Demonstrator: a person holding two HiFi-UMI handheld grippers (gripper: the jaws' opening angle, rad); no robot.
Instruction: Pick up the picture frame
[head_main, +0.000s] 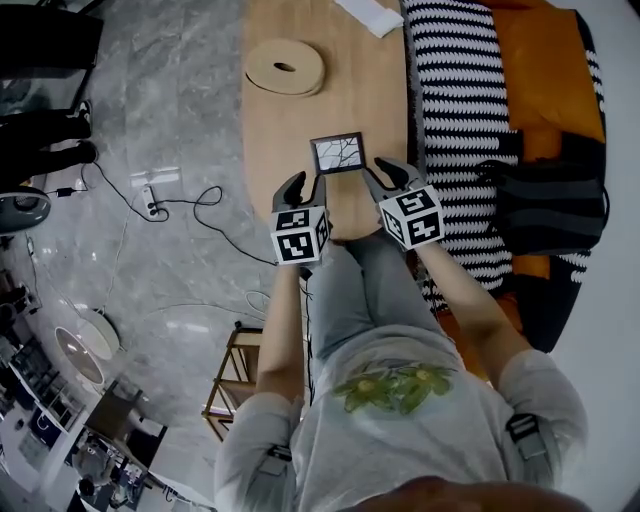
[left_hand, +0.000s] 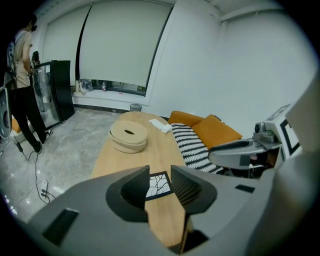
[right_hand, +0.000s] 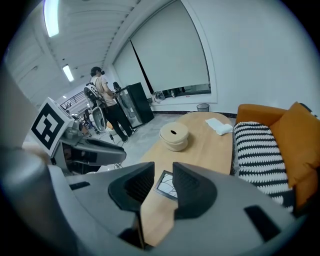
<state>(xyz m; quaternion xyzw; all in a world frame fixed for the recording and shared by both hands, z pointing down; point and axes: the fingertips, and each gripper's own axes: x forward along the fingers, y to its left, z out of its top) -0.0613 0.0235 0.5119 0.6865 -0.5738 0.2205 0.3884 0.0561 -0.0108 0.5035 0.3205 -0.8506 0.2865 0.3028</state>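
The picture frame (head_main: 338, 153) is small with a black border and a white picture of dark branching lines. It lies flat on the near end of the long wooden table (head_main: 360, 90). My left gripper (head_main: 305, 188) hovers just short of its near-left corner, open and holding nothing. My right gripper (head_main: 388, 175) is at its near-right corner, also open and holding nothing. In the left gripper view the frame (left_hand: 159, 186) shows beyond the gap of the left gripper (left_hand: 160, 172). In the right gripper view the frame (right_hand: 166, 185) lies past the right gripper (right_hand: 163, 170).
A round wooden lidded box (head_main: 285, 67) and a white folded cloth (head_main: 368, 15) sit farther along the table. To the right is an orange sofa with a striped blanket (head_main: 460, 100) and a black bag (head_main: 555, 205). Cables (head_main: 180, 205) run over the floor on the left. A person (left_hand: 22, 75) stands far off.
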